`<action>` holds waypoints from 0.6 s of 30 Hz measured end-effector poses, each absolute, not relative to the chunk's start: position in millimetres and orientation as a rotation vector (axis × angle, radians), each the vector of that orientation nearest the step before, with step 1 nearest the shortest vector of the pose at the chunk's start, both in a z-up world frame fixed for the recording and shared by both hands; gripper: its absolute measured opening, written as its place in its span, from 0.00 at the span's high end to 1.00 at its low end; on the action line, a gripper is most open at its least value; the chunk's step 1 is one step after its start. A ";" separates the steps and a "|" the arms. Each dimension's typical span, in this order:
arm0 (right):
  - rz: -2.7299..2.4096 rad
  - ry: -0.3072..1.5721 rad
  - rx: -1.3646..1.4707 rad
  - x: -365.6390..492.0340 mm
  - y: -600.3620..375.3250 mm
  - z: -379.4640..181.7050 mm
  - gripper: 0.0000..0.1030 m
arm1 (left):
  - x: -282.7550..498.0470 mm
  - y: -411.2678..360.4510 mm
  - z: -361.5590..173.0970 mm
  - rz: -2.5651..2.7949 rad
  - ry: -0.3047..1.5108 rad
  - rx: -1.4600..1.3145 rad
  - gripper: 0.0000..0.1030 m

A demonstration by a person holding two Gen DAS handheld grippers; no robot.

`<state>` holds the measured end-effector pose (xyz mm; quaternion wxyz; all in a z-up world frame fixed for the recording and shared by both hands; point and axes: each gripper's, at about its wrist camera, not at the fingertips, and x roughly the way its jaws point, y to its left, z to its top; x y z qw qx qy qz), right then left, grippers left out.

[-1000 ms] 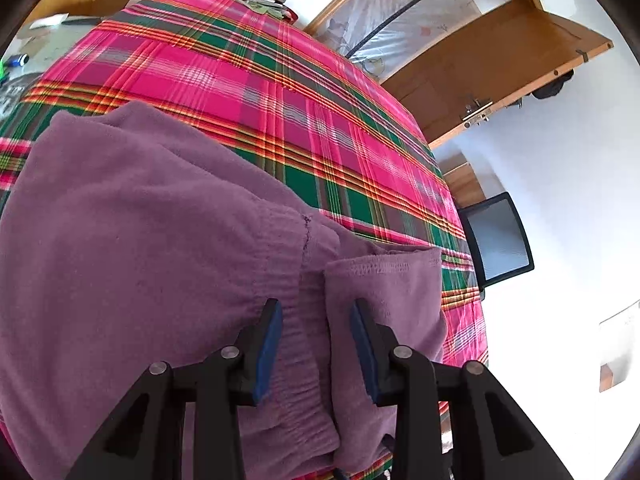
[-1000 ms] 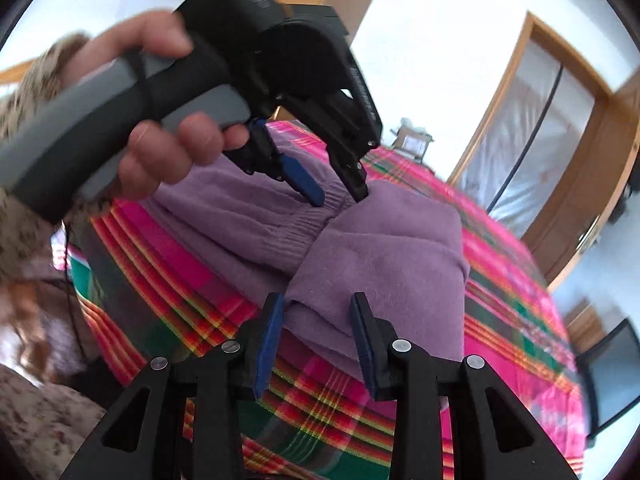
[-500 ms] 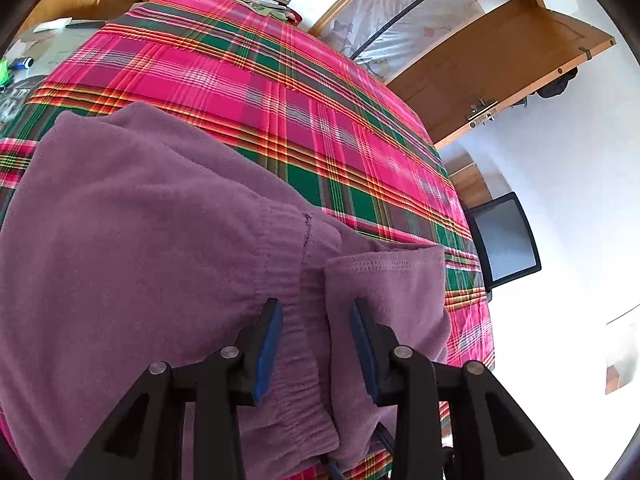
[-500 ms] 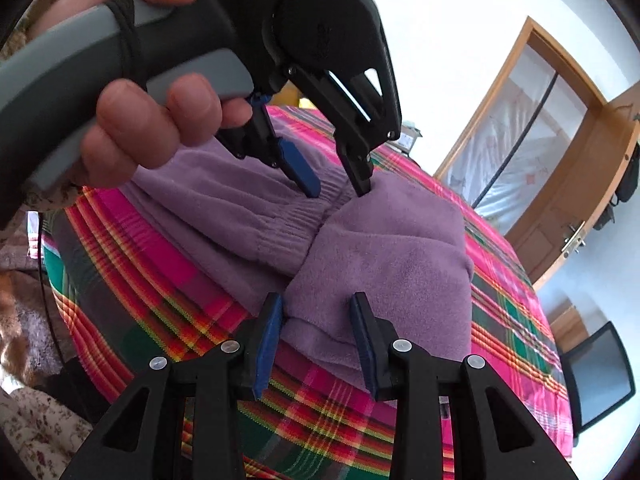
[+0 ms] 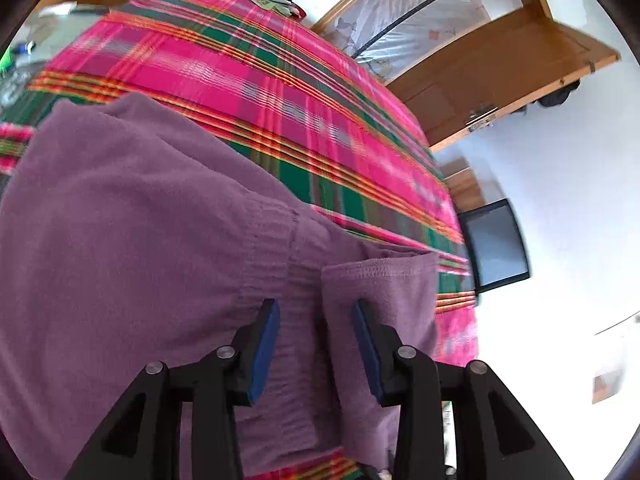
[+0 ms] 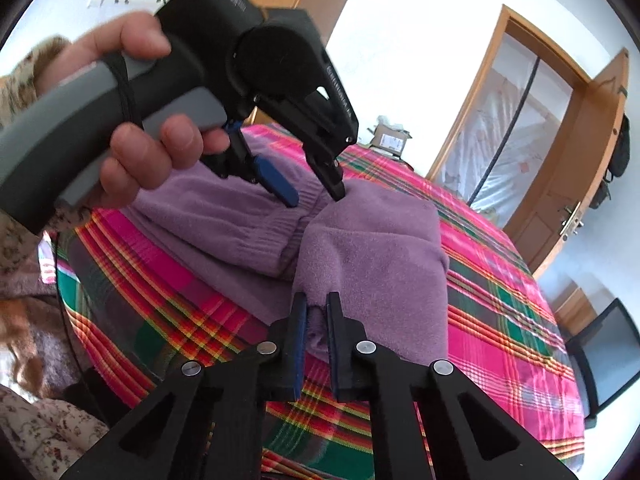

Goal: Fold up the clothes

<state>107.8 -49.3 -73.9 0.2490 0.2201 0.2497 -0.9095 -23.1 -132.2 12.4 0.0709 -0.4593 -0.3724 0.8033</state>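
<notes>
Under my left gripper (image 5: 316,326) the purple fleece garment (image 5: 120,220) looks soft, matt and napped, with a ribbed cuff (image 5: 276,248) just ahead of the matt black plastic fingers (image 5: 252,344) and their smooth blue pads. It lies on a woven plaid cloth (image 5: 248,92) of flat finish. My right gripper (image 6: 317,320), the same matt black plastic with bright metal screw heads, is closing on a fold of that fleece; off to its right the wooden door (image 6: 576,184) has a light sheen.

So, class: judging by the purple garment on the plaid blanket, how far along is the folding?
Done: the purple garment is already doubled over. In hand: the right gripper is closing on its near edge; the left gripper, jaws opening, straddles the ribbed hem. Left: the final fold.
</notes>
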 end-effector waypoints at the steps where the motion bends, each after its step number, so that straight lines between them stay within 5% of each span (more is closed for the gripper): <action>1: -2.479 0.674 0.595 108.4 -48.2 -71.8 0.91 | -22.8 -132.9 12.5 2.389 -1.146 -1.367 0.62; 9: -2.485 0.605 0.572 114.2 -30.9 -61.5 0.91 | -14.4 -137.2 7.7 2.194 -1.374 -1.240 0.58; 18: -2.456 0.581 0.572 119.9 -27.0 -62.2 0.91 | -17.2 -120.0 4.5 2.200 -1.326 -1.281 0.52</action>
